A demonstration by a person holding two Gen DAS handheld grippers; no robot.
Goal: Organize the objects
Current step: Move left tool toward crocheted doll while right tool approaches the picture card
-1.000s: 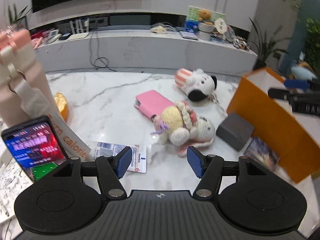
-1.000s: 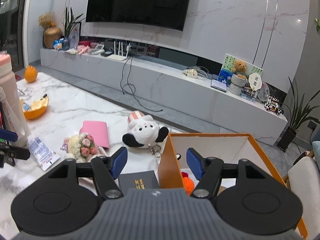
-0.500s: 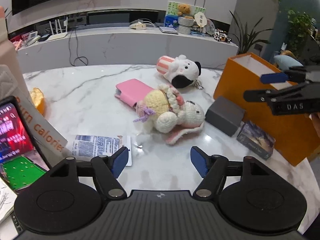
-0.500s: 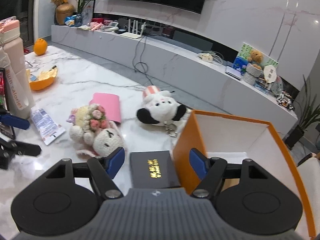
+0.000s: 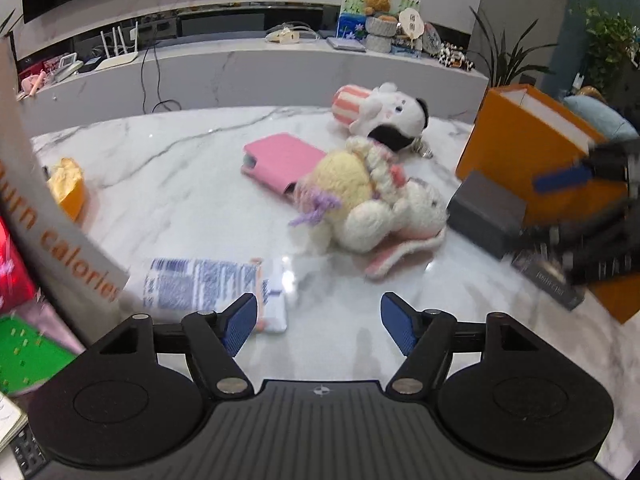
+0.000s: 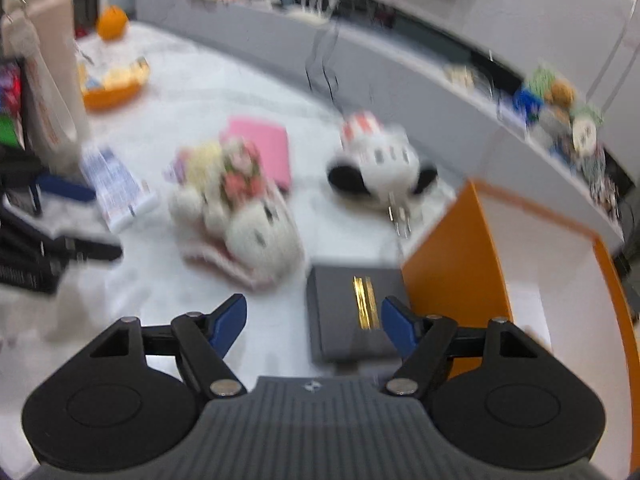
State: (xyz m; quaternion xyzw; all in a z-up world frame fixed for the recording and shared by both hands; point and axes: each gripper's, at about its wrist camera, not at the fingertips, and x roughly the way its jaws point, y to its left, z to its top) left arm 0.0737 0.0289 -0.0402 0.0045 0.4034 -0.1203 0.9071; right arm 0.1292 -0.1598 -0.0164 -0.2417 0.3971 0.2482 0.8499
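Note:
A crocheted plush doll (image 5: 368,204) lies mid-table; it also shows in the right wrist view (image 6: 240,208). Beside it are a pink pouch (image 5: 282,160), a black-and-white plush (image 5: 380,114) and a dark grey box (image 6: 356,312) with gold lettering next to an open orange box (image 6: 516,280). My left gripper (image 5: 318,326) is open and empty, above the table before the doll. My right gripper (image 6: 314,322) is open and empty, low over the grey box's left part. The right wrist view is blurred.
A white-and-blue packet (image 5: 212,284) lies near my left fingertip. A tall pink bottle (image 5: 48,216) and a phone (image 5: 16,320) stand at the left. An orange peel bowl (image 6: 112,88) sits at the far left. A small dark card box (image 5: 548,284) lies by the orange box.
My right gripper has dropped and moved forward toward the grey box, fast enough to blur the view. My left gripper has shifted slightly closer to the doll. Both stay open.

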